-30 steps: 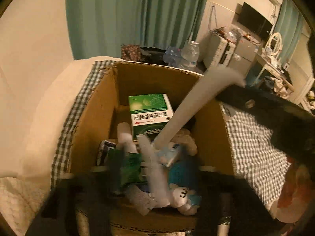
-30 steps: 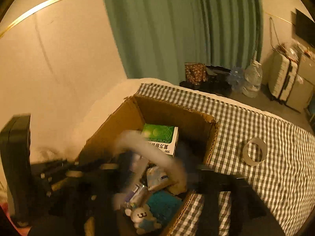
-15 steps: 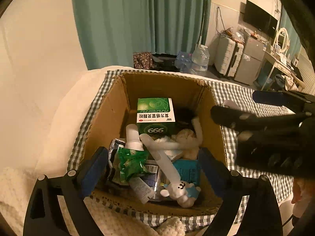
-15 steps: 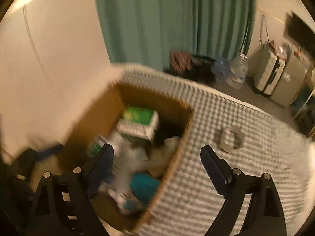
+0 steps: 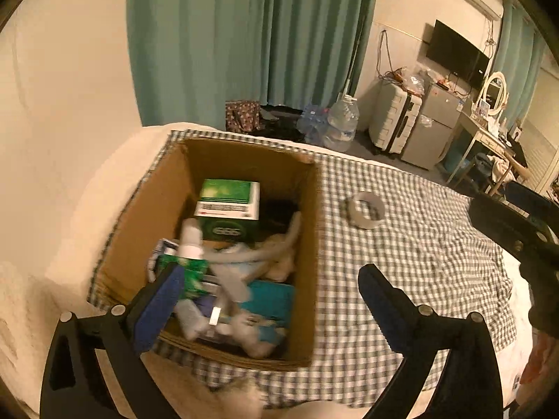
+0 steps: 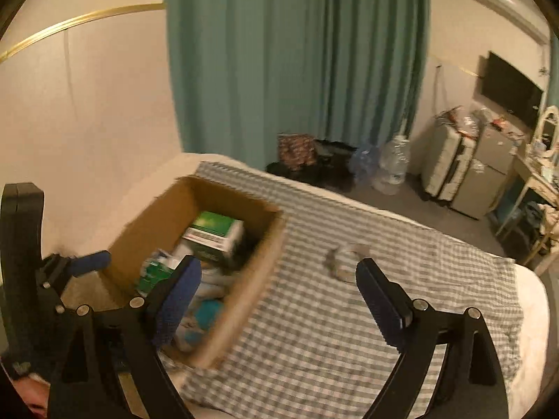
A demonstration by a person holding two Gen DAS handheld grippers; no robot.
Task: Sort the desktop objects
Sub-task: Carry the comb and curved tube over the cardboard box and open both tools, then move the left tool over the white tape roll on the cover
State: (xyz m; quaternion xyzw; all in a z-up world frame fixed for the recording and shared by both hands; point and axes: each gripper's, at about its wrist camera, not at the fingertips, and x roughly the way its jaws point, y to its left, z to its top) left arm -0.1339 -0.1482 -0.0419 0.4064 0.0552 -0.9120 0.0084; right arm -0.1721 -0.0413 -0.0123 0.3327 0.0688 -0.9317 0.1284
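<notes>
The left gripper hangs above the near end of the cardboard box, tilted steeply down toward it; its jaws are opening, already spread very wide, and nothing is between the blue pads or touching them. Its left finger overlaps the box's near left corner in the view, and its right finger stands over the checked cloth to the right of the box. The right gripper also points downward, with its jaws wide apart and empty; its left finger sits over the box's open top, its right finger over the cloth. In the left wrist view the right tool shows as a dark shape at the far right edge, with part of a hand below it; in the right wrist view the left tool stands at the far left edge. The box rests on the cloth, and holds a jumble: a green and white carton at the far end, a white bottle, a green packet, a pale strap, something teal and a small plush toy at the near end. A tape roll lies flat on the cloth, apart from the box, to its right. Beyond hang teal curtains.
</notes>
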